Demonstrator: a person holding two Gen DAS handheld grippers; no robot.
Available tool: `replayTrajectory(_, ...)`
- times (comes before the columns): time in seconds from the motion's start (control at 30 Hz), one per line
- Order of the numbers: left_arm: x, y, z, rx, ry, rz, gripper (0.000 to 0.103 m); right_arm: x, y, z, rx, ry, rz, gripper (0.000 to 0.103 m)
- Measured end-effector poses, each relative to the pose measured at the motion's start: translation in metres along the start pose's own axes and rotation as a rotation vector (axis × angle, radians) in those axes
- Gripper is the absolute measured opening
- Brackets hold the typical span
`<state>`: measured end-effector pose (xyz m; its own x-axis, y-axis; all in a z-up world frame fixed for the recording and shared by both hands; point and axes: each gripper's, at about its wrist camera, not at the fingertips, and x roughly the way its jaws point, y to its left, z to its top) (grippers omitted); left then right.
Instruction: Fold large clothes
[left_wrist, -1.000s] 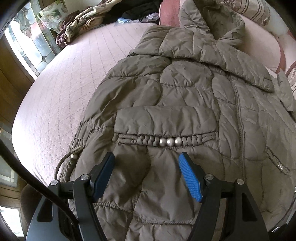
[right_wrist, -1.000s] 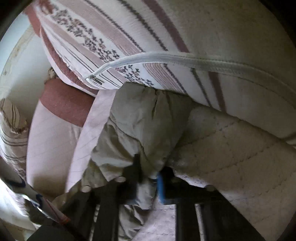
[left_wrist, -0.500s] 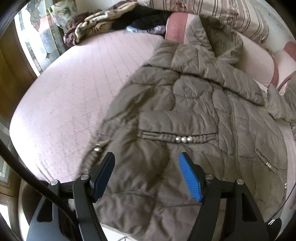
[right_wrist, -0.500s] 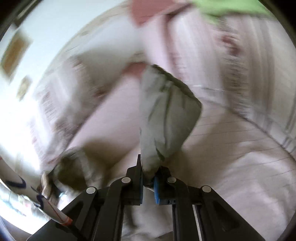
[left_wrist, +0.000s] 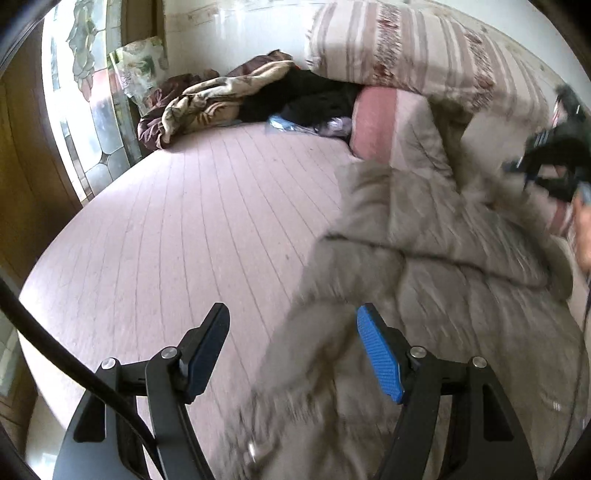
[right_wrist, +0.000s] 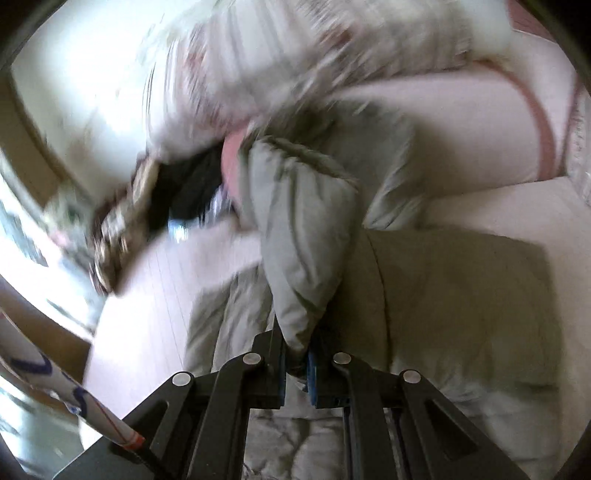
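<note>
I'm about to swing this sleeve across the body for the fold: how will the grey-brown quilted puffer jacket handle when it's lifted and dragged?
Probably floppy: the sleeve droops from the shut right gripper without holding shape. Likely light for its bulk, since the grey-brown quilted puffer jacket looks puffy and the pinch alone lifts the sleeve. It may slide easily on the pink quilted bedspread; the left gripper is open, pinning nothing.

The padded coat (left_wrist: 424, 295) is smeared by motion blur, its lower hem running off the bottom edge below the bed (left_wrist: 184, 229). At the coat's far right the right claw (left_wrist: 546, 162) shows only as a dark blurred shape. The striped pillow (right_wrist: 277, 55) above the coat is streaked.
</note>
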<state>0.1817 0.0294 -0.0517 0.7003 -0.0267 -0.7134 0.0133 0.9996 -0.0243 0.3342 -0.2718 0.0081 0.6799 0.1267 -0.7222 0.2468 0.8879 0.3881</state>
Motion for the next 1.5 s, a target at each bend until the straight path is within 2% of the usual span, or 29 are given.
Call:
replayTrajectory(0.17, 0.025, 0.036, -0.003, -0.070, 0.020, -0.021, 0.071, 0.082, 0.036, -0.033, -0.050, 0.128, -0.039, 0.009)
replayTrajectory(0.27, 0.039, 0.051, 0.003, -0.121, 0.072, -0.059, 0.071, 0.106, 0.043, -0.043, -0.073, 0.156, -0.058, 0.009)
replayTrajectory(0.4, 0.034, 0.061, 0.010, -0.161, 0.043, -0.085, 0.071, 0.115, 0.054, -0.053, -0.130, 0.148, -0.113, 0.010)
replayTrajectory(0.5, 0.032, 0.065, 0.011, -0.159, 0.038, -0.109, 0.071, 0.105, 0.065, -0.054, -0.183, 0.132, -0.134, 0.021)
replayTrajectory(0.53, 0.032, 0.065, 0.010, -0.160, 0.040, -0.111, 0.071, 0.096, 0.067, -0.057, -0.207, 0.132, -0.126, 0.032)
replayTrajectory(0.6, 0.033, 0.069, 0.010, -0.169, 0.049, -0.113, 0.071, 0.080, 0.081, -0.066, -0.280, 0.137, -0.083, 0.047)
replayTrajectory(0.63, 0.034, 0.071, 0.010, -0.179, 0.055, -0.110, 0.071, 0.073, 0.089, -0.071, -0.318, 0.136, -0.075, 0.048)
replayTrajectory(0.73, 0.037, 0.079, 0.010, -0.213, 0.070, -0.113, 0.071, 0.046, 0.096, -0.079, -0.370, 0.107, -0.047, 0.048)
replayTrajectory(0.83, 0.038, 0.083, 0.010, -0.228, 0.079, -0.114, 0.071, 0.032, 0.085, -0.071, -0.302, 0.060, -0.074, 0.044)
replayTrajectory(0.9, 0.039, 0.085, 0.010, -0.233, 0.085, -0.112, 0.071, 0.039, 0.077, -0.059, -0.245, 0.044, -0.133, 0.036)
replayTrajectory(0.97, 0.040, 0.087, 0.010, -0.242, 0.090, -0.115, 0.071, 0.054, 0.069, -0.047, -0.176, 0.048, -0.178, 0.034)
replayTrajectory(1.03, 0.041, 0.088, 0.010, -0.246, 0.093, -0.113, 0.071, 0.074, 0.064, -0.039, -0.105, 0.073, -0.186, 0.033)
replayTrajectory(1.13, 0.045, 0.087, 0.011, -0.240, 0.100, -0.109, 0.071, 0.111, 0.068, -0.041, -0.035, 0.169, -0.112, 0.033)
replayTrajectory(1.27, 0.050, 0.081, 0.012, -0.214, 0.112, -0.107, 0.071, 0.131, 0.099, -0.051, -0.126, 0.193, -0.101, 0.033)
replayTrajectory(1.37, 0.053, 0.078, 0.011, -0.197, 0.124, -0.095, 0.071, 0.126, 0.104, -0.052, -0.146, 0.184, -0.098, 0.032)
replayTrajectory(1.5, 0.053, 0.082, 0.009, -0.198, 0.127, -0.074, 0.071, 0.086, 0.085, -0.053, -0.094, 0.149, -0.058, 0.033)
